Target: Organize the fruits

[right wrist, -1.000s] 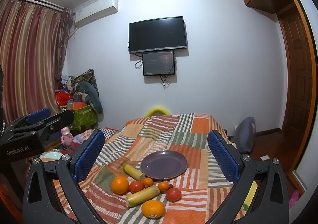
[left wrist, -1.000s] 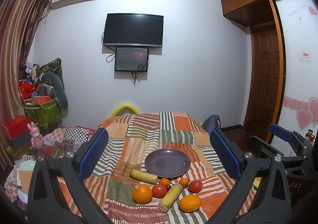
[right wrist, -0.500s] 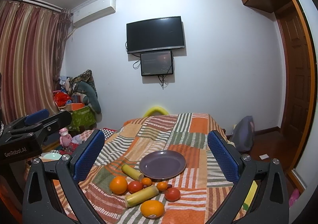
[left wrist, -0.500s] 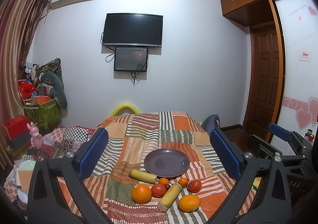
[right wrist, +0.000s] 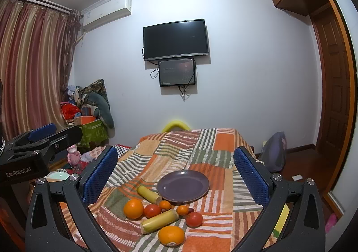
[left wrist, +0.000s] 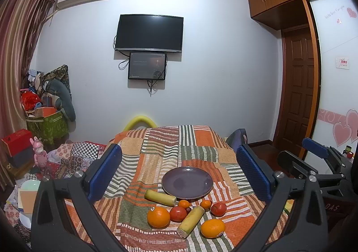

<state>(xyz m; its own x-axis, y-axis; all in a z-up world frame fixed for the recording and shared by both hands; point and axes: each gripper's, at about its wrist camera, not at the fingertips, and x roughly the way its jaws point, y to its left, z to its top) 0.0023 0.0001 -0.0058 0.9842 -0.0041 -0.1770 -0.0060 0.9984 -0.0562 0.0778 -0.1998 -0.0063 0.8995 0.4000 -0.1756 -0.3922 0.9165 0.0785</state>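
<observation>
An empty purple plate point(left wrist: 187, 182) point(right wrist: 183, 187) lies on a striped patchwork cloth point(left wrist: 161, 151). In front of it lie two oranges point(left wrist: 158, 216) point(left wrist: 212, 228), two red tomatoes point(left wrist: 178, 214) point(left wrist: 218, 209), two small tangerines point(left wrist: 184, 203) point(left wrist: 205, 204) and two yellow-green cane pieces point(left wrist: 160, 197) point(left wrist: 190, 221). My left gripper point(left wrist: 179, 176) is open and empty, held above and short of the fruit. My right gripper point(right wrist: 176, 176) is open and empty too, beside the left one point(right wrist: 33, 149).
A TV point(left wrist: 148, 33) and a small screen point(left wrist: 147, 66) hang on the far wall. Boxes, toys and cloth pile up at the left point(left wrist: 44, 122). A wooden door point(left wrist: 297, 95) and a bag point(right wrist: 275, 151) stand right of the bed.
Both views have shifted only slightly; the fruit and plate sit a touch lower and left in frame. Both grippers stay open and empty.
</observation>
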